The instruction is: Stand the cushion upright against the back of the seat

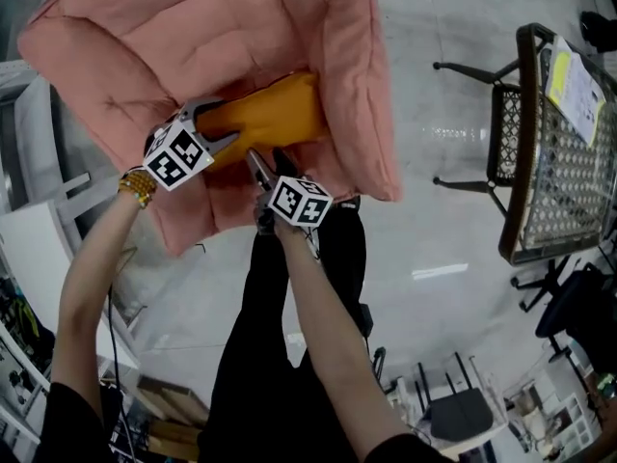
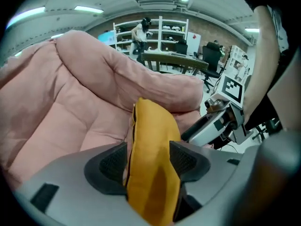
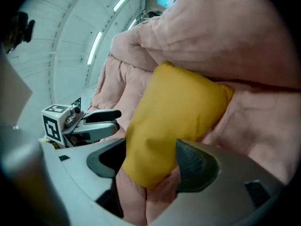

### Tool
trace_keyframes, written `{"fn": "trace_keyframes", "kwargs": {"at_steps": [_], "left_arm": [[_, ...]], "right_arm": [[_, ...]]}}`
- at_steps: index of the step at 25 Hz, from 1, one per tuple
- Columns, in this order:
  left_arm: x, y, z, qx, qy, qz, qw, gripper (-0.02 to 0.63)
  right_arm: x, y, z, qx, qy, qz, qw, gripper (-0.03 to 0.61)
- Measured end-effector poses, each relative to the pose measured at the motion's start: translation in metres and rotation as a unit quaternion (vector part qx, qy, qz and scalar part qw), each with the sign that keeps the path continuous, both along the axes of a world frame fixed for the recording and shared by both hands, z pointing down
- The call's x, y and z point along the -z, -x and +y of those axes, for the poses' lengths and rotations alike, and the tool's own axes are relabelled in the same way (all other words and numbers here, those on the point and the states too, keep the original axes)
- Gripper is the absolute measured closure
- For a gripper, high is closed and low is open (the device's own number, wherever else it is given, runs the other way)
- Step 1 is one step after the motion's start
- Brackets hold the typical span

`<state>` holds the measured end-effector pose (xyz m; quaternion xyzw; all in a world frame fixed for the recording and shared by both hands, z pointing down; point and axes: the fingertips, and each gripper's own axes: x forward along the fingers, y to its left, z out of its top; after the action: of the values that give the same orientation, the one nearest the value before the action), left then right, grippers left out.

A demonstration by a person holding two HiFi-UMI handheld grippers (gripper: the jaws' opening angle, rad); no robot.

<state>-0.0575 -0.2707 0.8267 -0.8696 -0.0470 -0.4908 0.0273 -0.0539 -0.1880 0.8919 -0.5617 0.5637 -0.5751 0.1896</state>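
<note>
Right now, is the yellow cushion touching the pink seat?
Touching. The right gripper view shows the yellow cushion lying against the pink seat padding, with no gap along its upper edge.

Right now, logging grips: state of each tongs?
Left tongs: open, yellow cushion between them, not pinched.
Right tongs: open, same cushion between them.

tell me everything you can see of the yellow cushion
A soft mustard-yellow fabric cushion, plump with a seamed edge, rests in the pink padded armchair, touching its padding. One edge sits between the open fingers of the left gripper, a corner between those of the right gripper.
</note>
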Motion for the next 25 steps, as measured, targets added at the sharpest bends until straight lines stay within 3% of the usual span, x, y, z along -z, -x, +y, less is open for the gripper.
{"fn": "trace_keyframes", "kwargs": {"at_steps": [5, 10, 25], "left_arm": [[-0.023, 0.009, 0.0, -0.036, 0.042, -0.035, 0.9979, 0.326], [-0.036, 0.013, 0.0, -0.047, 0.074, -0.048, 0.995, 0.322], [-0.06, 0.02, -0.016, -0.02, 0.146, -0.046, 0.988, 0.318]], "right_arm": [[-0.026, 0.005, 0.005, -0.052, 0.012, -0.059, 0.997, 0.244], [-0.039, 0.008, 0.002, -0.077, 0.008, -0.083, 0.993, 0.235], [-0.052, 0.012, -0.023, -0.099, -0.032, -0.111, 0.988, 0.233]]}}
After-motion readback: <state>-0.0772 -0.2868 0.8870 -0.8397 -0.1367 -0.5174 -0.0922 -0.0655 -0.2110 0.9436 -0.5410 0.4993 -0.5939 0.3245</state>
